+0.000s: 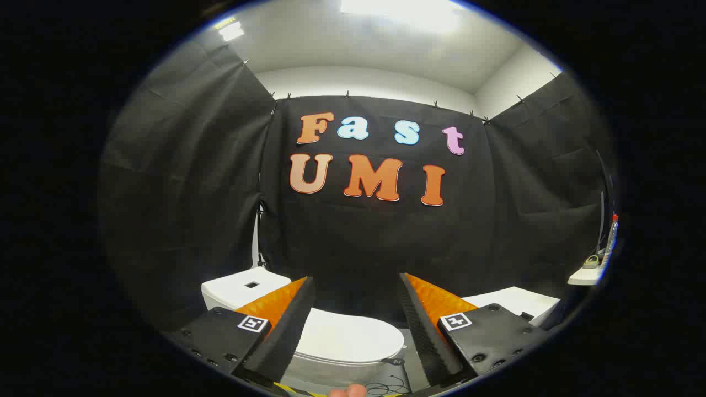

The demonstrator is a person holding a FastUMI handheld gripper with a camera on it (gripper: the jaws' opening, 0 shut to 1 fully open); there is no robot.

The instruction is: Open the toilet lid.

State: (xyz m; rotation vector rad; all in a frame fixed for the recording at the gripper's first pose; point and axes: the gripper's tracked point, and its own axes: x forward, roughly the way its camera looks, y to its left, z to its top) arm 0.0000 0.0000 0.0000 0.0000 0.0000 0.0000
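A white toilet stands low ahead of me, its lid (353, 337) lying flat and closed over the bowl. Its white tank (242, 288) with a small dark square on top rises behind my left finger. My gripper (357, 286) is open, fingers spread wide with nothing between them. It hovers above the lid and apart from it, and the lid shows in the gap between the fingers. Part of the lid's left side is hidden behind the left finger (287, 325).
Black cloth walls close the booth on three sides. A white box-like surface (515, 302) sits beyond the right finger. A small white shelf (587, 274) with a bottle hangs at the far right. Dark cables (386, 386) lie on the floor by the toilet's front.
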